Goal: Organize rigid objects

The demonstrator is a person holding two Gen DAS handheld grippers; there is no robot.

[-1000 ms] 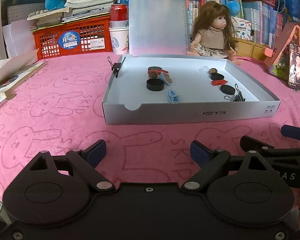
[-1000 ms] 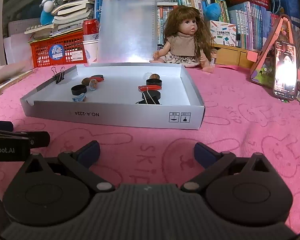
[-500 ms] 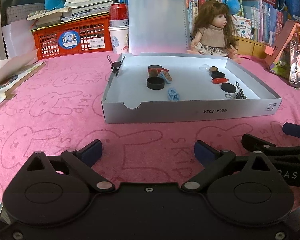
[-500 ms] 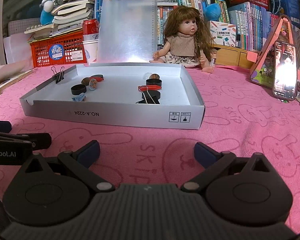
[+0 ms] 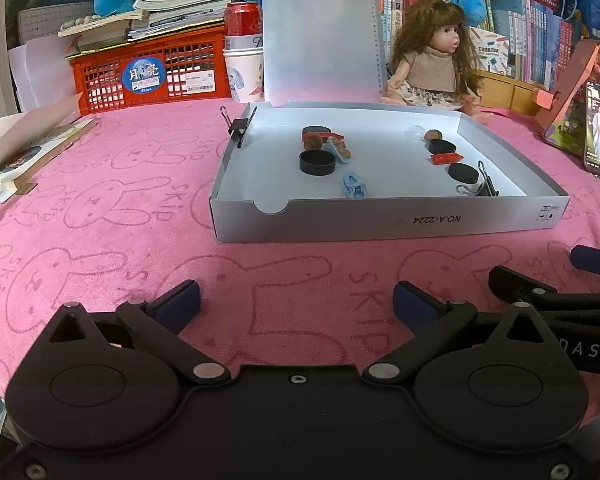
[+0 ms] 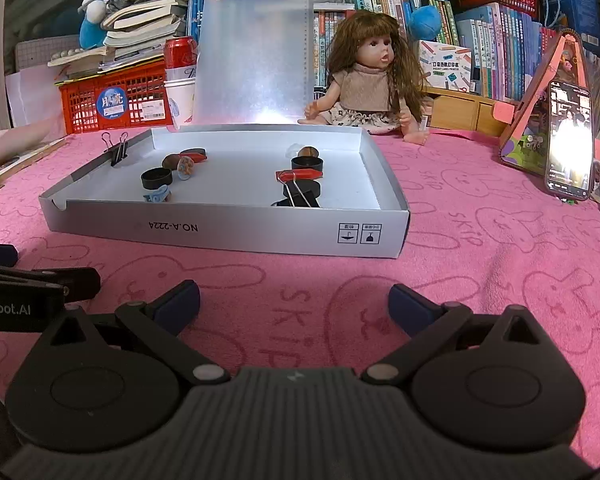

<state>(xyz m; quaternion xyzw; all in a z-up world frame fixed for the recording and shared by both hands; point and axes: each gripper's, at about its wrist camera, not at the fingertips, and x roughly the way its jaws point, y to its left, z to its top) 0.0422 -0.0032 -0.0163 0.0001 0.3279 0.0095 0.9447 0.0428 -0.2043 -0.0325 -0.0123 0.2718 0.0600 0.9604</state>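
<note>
**Change.** Over the last second the left tool has spread its jaws a little wider. The right tool is as it was. Both are open and hold nothing, and both hover low over the pink surface, just short of the box. Nothing in the box has shifted. We judge that a wider gap suits a reach into the box, though the pictures do not show which piece is meant.

**Place.** All the small pieces lie in the open box in two clusters, one left and one right, well apart. That could be a sort already made or one still to make. We cannot tell which.

**Count, as far as we can make out:**
- Caps, black and round: four, two in each cluster.
- Red pieces: two, one in each cluster.
- Brown balls: two, one in each cluster.
- Blue pieces: two, both on the left. One lies alone near the front wall, and the other, with brown marks on it, lies just beside the front cap.
- Clips, black: two. One is clamped on the left wall, and one lies in the right front corner, touching a cap.
- Clear piece: one, at the back right. It is too faint for us to name.
</note>
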